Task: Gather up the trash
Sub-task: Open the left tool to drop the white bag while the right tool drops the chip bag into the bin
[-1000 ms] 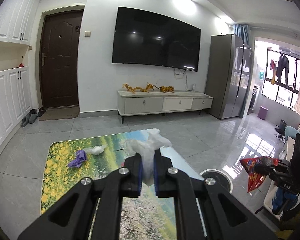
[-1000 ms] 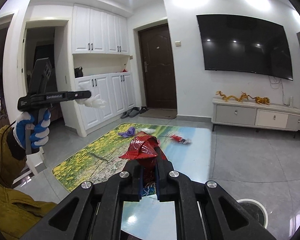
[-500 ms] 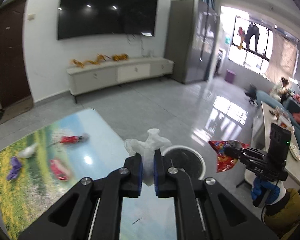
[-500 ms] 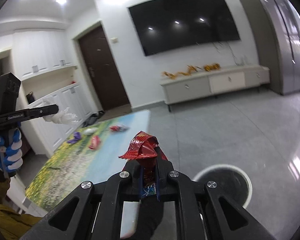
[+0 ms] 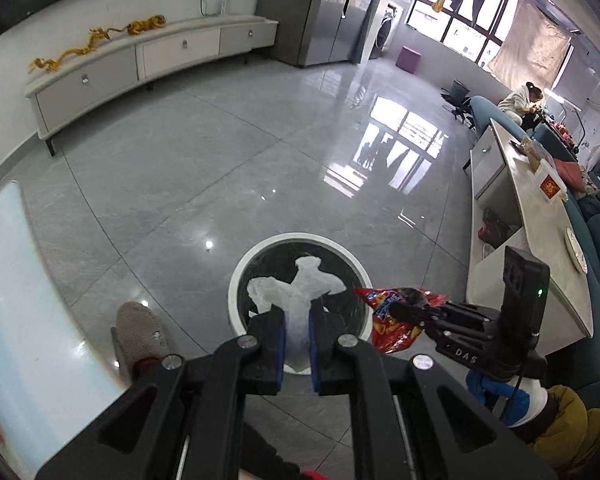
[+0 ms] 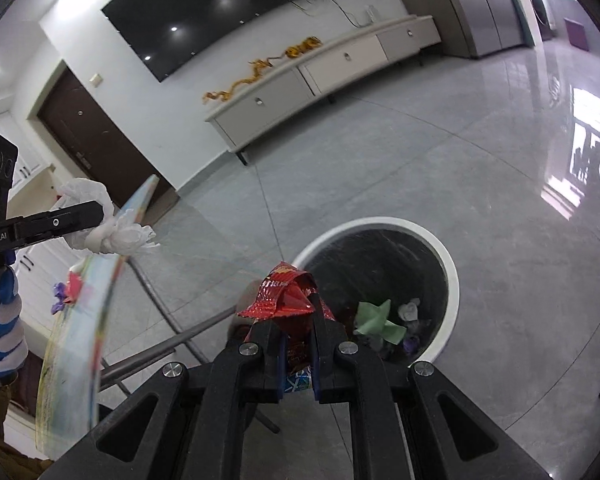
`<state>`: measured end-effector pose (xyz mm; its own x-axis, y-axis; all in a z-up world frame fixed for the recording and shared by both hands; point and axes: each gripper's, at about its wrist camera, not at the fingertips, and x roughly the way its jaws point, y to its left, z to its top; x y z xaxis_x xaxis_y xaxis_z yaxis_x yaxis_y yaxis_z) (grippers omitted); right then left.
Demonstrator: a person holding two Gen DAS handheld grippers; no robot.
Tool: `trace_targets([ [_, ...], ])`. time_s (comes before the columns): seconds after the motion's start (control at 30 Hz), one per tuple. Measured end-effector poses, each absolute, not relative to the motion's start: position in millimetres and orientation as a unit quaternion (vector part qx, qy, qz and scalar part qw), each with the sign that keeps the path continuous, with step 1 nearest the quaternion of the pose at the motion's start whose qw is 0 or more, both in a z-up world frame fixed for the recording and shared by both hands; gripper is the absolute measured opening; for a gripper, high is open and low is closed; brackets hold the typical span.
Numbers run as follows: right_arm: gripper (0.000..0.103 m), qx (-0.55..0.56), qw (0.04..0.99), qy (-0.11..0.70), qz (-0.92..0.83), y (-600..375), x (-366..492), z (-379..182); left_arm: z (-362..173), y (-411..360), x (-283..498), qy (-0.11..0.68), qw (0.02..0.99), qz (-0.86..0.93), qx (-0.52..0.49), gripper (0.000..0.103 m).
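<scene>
Bin (image 6: pixel 454 280), 1 only, round and white-rimmed, stands on the grey floor (image 5: pixel 180 168). 2 grippers hang over it: the left gripper (image 5: pixel 298 338) pinches 1 white tissue (image 5: pixel 300 292), the right gripper (image 6: pixel 298 354) pinches 1 red wrapper (image 6: pixel 286 294). Several scraps lie inside.

Open grey floor (image 5: pixel 228 168) rings the bin (image 6: pixel 448 268) — its mouth unobstructed; the table's edge (image 6: pixel 100 304) and metal legs (image 6: pixel 168 344) crowd its left.
</scene>
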<state>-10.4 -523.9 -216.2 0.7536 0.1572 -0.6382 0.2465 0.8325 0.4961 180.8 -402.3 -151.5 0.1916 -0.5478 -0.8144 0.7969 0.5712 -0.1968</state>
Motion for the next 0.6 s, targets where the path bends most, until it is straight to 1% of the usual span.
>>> trace_targets([
  [0.1, 0.012, 0.290, 0.885, 0.363, -0.036, -535.5, 0.7, -230.7, -167.4, -422.3, 193.4, 0.471, 0.750, -0.448, 0.122, 0.009],
  [0.2, 0.012, 0.298, 0.879, 0.369, -0.047, -542.2, 14.5, -239.3, -179.2, -437.0, 201.4, 0.485, 0.741, -0.451, 0.113, 0.012],
  [0.23, 0.015, 0.298, 0.878, 0.371, -0.049, -542.6, 20.5, -241.5, -184.4, -444.4, 203.4, 0.490, 0.738, -0.451, 0.113, 0.017],
  [0.27, 0.020, 0.295, 0.877, 0.377, -0.054, -544.7, 25.4, -245.1, -186.3, -447.9, 205.2, 0.492, 0.736, -0.451, 0.112, 0.024],
  [0.3, 0.024, 0.292, 0.876, 0.381, -0.056, -544.7, 30.4, -246.9, -188.1, -450.4, 206.1, 0.493, 0.736, -0.451, 0.110, 0.043],
  [0.33, 0.032, 0.289, 0.875, 0.385, -0.060, -544.2, 33.8, -248.9, -188.9, -452.0, 207.3, 0.492, 0.737, -0.451, 0.106, 0.059],
  [0.47, 0.037, 0.280, 0.872, 0.395, -0.075, -550.0, 38.8, -255.1, -187.6, -451.7, 209.4, 0.486, 0.742, -0.453, 0.096, 0.060],
  [0.6, 0.037, 0.275, 0.872, 0.396, -0.083, -549.6, 34.2, -250.1, -179.9, -443.3, 208.1, 0.479, 0.749, -0.449, 0.089, 0.060],
])
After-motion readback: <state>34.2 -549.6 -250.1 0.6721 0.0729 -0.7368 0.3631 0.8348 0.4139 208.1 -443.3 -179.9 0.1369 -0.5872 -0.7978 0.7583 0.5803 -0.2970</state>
